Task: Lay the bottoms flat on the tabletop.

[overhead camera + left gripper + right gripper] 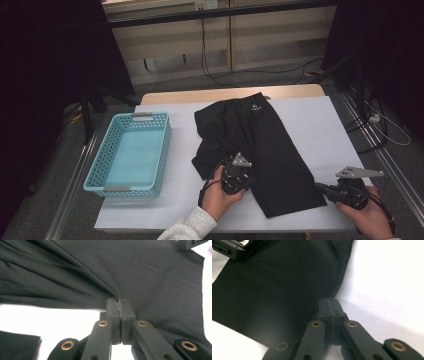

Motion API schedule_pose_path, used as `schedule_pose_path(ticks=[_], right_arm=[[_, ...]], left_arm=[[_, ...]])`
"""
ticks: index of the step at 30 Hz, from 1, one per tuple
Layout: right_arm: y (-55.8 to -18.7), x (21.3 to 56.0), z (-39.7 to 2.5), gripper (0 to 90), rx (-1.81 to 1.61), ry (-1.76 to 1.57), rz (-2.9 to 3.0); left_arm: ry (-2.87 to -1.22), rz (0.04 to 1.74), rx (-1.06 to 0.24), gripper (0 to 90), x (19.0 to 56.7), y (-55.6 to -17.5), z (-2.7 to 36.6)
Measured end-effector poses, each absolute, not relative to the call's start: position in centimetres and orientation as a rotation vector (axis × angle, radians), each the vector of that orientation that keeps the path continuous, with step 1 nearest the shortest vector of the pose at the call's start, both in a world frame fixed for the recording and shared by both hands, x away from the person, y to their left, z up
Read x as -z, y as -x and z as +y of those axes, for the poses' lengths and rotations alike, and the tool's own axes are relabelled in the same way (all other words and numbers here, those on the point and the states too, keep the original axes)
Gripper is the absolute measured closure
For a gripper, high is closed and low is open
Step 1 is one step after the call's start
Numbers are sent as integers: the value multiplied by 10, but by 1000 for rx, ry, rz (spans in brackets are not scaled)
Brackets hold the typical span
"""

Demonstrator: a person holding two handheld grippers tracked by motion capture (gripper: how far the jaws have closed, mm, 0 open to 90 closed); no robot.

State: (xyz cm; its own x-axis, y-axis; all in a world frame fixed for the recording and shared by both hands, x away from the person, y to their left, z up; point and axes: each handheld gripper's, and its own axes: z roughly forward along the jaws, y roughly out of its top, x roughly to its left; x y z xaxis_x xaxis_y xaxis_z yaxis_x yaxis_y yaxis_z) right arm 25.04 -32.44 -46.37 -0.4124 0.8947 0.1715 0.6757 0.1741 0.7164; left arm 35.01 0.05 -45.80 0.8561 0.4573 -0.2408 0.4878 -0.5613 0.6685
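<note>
Black shorts are pinched at the near-left edge by the left tool; right tool sits closed at the right hem, grip unclear.

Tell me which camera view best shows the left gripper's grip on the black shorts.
The left gripper view: the left gripper has its jaws closed on a pinched fold of the black shorts. The high view shows that gripper at the shorts' edge, the pinch hidden. The right gripper view catches its body at the top left corner.

I count one black garment on the table and one blue basket to its left. I have two grippers, left and right.
</note>
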Motion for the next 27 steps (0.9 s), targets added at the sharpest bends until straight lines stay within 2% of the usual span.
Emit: schedule_pose_path(ticks=[25, 26, 27], right_arm=[[-229, 459, -311, 898, -1060, -1460, 2285], [-231, 459, -311, 869, -1067, -1443, 2299], [-233, 459, -311, 797, -1072, -1430, 2307]], left_arm=[[-2292, 633, 71, 871, 455, -339, 12], [-2285, 631, 61, 857, 455, -340, 13], [-2283, 629, 52, 830, 455, -340, 14]])
